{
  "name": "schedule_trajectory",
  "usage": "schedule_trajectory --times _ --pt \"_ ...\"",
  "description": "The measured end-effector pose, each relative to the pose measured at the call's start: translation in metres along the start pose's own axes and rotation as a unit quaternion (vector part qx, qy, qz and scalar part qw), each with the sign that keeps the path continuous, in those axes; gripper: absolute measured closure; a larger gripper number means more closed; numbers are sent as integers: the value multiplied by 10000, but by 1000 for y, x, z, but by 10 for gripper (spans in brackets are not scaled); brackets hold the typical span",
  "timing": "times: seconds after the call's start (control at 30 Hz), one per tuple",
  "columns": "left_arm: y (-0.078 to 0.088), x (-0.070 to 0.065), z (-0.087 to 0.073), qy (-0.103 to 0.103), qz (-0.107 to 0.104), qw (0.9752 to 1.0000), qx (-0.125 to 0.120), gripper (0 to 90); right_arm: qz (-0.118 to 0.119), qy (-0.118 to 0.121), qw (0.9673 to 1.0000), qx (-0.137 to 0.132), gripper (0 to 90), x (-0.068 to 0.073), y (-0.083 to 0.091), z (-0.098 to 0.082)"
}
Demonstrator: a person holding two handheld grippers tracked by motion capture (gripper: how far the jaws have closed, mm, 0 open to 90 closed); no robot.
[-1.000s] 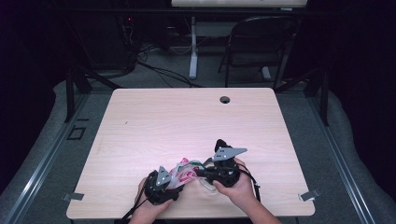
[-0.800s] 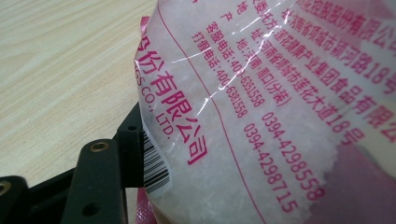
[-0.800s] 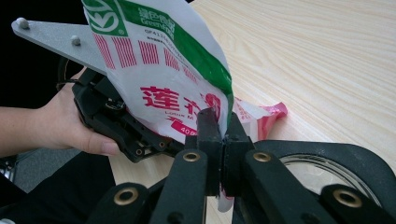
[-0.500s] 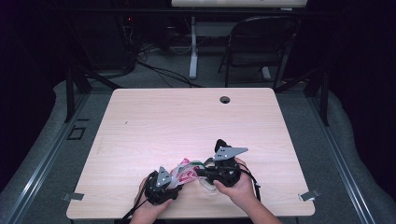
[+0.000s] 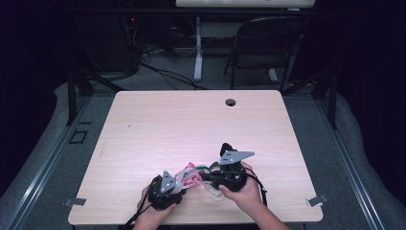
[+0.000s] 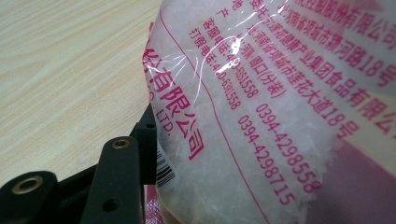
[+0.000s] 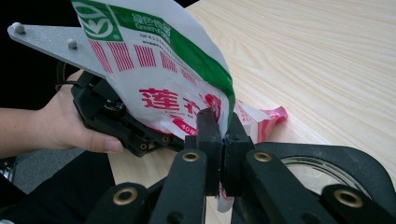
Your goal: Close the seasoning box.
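Near the front edge of the tabletop (image 5: 158, 129), the left hand-held gripper (image 5: 168, 188) has the bag (image 5: 190, 176) between its jaws, which have just been closing; whether they press it I cannot tell. Its own view shows red print and white grains through clear film (image 6: 261, 102). The right hand-held gripper (image 7: 219, 140) is clamped on the bag's green-and-white edge (image 7: 159, 60), with the left one (image 7: 116, 116) beyond.

Bag (image 7: 163, 79): white plastic, green band along the top edge, red vertical stripes, red and pink printed characters; clear back panel over white granules. Grippers (image 5: 210, 182): black bodies, brass-coloured rivets, grey speckled top plates. Table (image 5: 191, 124): pale wood grain.
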State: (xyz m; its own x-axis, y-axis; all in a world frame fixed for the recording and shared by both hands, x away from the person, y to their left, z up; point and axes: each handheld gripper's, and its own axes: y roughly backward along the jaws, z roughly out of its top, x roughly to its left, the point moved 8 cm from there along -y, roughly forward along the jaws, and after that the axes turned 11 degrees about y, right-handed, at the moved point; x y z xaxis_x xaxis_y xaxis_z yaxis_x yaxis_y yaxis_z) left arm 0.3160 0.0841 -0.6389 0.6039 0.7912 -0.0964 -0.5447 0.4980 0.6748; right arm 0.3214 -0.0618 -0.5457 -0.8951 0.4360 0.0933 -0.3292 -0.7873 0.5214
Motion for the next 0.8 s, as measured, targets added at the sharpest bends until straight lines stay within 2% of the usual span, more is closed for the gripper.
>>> schedule_trajectory --times 0.5,0.8 --pt "6 2 4 -186 270 9994 -66 538 11 -22 9999 -113 873 0 4 3" --pt "10 5 7 -328 417 9985 -109 546 41 -56 9998 -179 832 0 4 5"
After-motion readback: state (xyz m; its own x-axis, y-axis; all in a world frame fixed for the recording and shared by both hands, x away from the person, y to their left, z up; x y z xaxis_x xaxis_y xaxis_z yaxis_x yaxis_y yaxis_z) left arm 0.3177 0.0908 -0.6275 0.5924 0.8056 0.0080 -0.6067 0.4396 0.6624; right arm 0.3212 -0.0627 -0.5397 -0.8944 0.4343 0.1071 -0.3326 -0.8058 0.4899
